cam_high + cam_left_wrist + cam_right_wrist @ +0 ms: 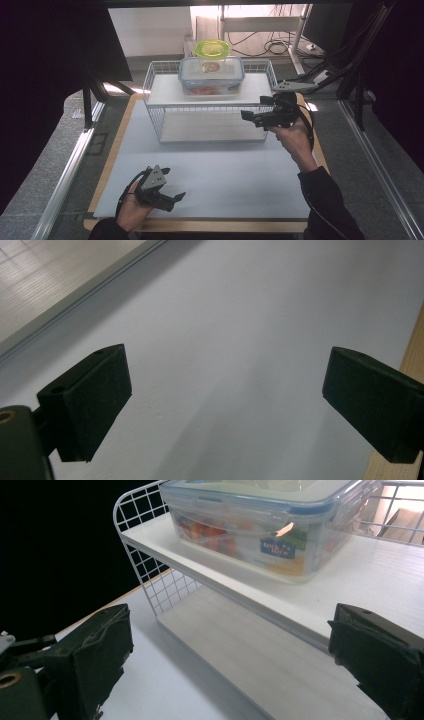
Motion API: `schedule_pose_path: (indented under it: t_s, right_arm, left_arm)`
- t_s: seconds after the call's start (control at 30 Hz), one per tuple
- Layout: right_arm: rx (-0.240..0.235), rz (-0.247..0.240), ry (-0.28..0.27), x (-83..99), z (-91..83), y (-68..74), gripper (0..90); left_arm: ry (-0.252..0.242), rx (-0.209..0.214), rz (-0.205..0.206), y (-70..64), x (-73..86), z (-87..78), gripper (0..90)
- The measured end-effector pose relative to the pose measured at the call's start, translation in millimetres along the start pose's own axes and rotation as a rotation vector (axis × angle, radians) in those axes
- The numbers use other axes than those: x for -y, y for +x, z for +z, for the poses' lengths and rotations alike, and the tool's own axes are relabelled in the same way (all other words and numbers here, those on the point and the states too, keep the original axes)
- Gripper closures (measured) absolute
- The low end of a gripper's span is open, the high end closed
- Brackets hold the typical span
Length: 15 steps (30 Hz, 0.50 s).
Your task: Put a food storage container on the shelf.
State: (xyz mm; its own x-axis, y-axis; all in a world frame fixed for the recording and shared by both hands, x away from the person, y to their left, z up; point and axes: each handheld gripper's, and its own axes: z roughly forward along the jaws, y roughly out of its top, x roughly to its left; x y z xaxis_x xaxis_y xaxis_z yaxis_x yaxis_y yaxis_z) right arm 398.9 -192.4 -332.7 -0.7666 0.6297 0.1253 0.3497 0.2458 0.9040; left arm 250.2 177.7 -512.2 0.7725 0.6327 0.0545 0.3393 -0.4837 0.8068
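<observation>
A: right gripper [246, 116] is up at the right end of the rack [155, 82], centre-right of the high view, jaws spread wide, nothing between them. Pointed at the box [212, 75]

B: where's the box exactly?

A: top shelf [165, 92] of the rack, upper centre of frame. In the right gripper view it sits across the top, box [260, 525] flat on the shelf [350, 585], near its front edge. A bowl [212, 49] with a yellow-green lid is stacked on it

B: handling?

A: rigid clear plastic, blue-rimmed clip lid, food inside, so I'd guess moderate weight. Walls look smooth and slick. Bowl on top is the risk: tilt the box and it likely slides off

B: grip point?

A: box looks wider than the jaw opening, so no spanning it. I'd pinch the lid rim or a clip tab on the near side, or take the bowl off first. Keep it level

B: left gripper?

A: low left of the high view [172, 199], hovering over the white mat [225, 170], well apart from the rack. Jaws also spread, empty, in its own view just bare mat [240, 340] between them
</observation>
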Motion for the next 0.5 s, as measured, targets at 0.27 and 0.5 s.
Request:
schedule_pose_path:
  t_s: [0.27, 0.5]
  right_arm:
    - [0.01, -0.024, 0.01, 17.1, -2.1, 5.7, 2.4]
    - [0.013, -0.047, 0.033, 34.1, 0.2, 13.8, 1.4]
  left_arm:
    - [0.005, 0.004, 0.001, -0.3, 0.2, 0.8, 5.4]
    - [0.009, 0.005, 0.002, -0.4, 0.5, 1.3, 5.4]
